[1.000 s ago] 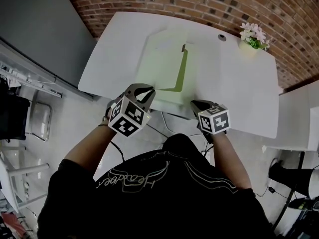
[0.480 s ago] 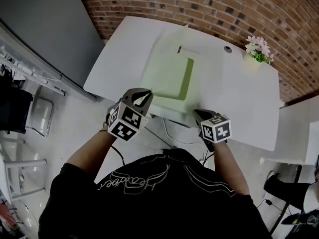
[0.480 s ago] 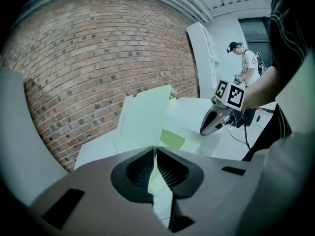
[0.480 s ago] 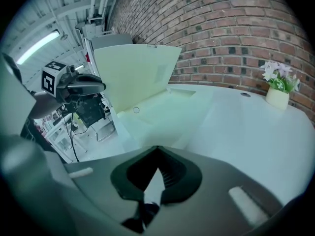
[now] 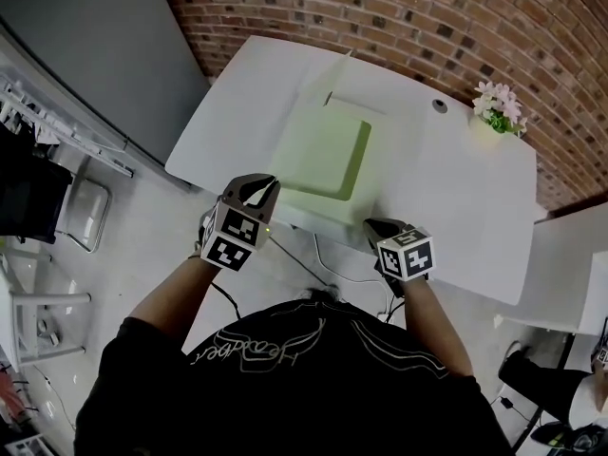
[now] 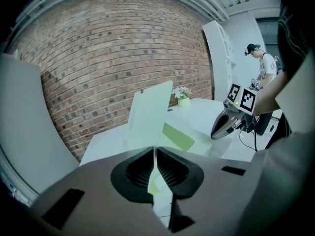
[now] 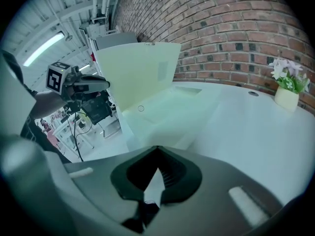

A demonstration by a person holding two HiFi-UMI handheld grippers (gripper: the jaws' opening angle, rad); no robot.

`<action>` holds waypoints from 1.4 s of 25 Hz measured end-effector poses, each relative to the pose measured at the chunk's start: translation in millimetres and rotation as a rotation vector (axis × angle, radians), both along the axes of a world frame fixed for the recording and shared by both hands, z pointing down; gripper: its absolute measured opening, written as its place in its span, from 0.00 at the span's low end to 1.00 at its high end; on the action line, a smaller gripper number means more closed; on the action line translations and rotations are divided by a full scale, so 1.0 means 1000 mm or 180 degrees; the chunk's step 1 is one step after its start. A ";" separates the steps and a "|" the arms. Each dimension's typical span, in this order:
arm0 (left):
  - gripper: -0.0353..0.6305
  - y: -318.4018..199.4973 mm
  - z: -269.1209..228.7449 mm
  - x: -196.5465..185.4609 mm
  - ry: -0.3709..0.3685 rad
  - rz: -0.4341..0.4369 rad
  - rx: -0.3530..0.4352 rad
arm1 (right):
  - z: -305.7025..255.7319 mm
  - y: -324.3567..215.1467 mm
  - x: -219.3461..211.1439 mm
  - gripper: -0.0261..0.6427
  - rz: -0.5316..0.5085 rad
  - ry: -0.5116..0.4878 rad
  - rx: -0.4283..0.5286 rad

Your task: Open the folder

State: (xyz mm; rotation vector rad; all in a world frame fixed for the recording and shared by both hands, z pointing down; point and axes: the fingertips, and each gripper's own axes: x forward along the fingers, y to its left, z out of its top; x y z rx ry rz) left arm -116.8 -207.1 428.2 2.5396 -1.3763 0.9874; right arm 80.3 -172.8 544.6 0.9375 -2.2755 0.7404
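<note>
The pale green folder (image 5: 323,152) lies at the middle of the white table (image 5: 456,188) in the head view. It is partly open: its cover (image 7: 138,73) is lifted off the lower leaf, which lies flat on the tabletop. In the right gripper view the cover rises steeply at the upper left of the frame. In the left gripper view it stands as a tall pale sheet at the centre, with brighter green showing just to its right.

The left gripper (image 5: 261,190) is at the folder's near left corner, lower left of centre in the head view. Its own view shows the 2 jaws almost together, pinching the thin edge of the cover.

The right gripper (image 5: 375,224) is at the table's near edge, just beside the folder's near right corner. Its 2 jaws are pressed together at the tips. A pale sliver shows in the slot behind them, and I cannot tell whether it is a sheet or the surface beyond.

A flower pot (image 5: 499,112) stands near the table's far right corner, well apart from the folder. A round hole (image 5: 439,105) lies in the tabletop between them. A brick wall (image 5: 427,17) fills the top of the frame. In the left gripper view a person (image 6: 266,68) stands at the upper right.
</note>
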 end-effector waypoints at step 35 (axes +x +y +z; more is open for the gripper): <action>0.09 -0.021 0.006 -0.080 0.0672 -0.1058 -0.0089 | 0.001 -0.001 -0.006 0.05 -0.0436 0.0255 0.0002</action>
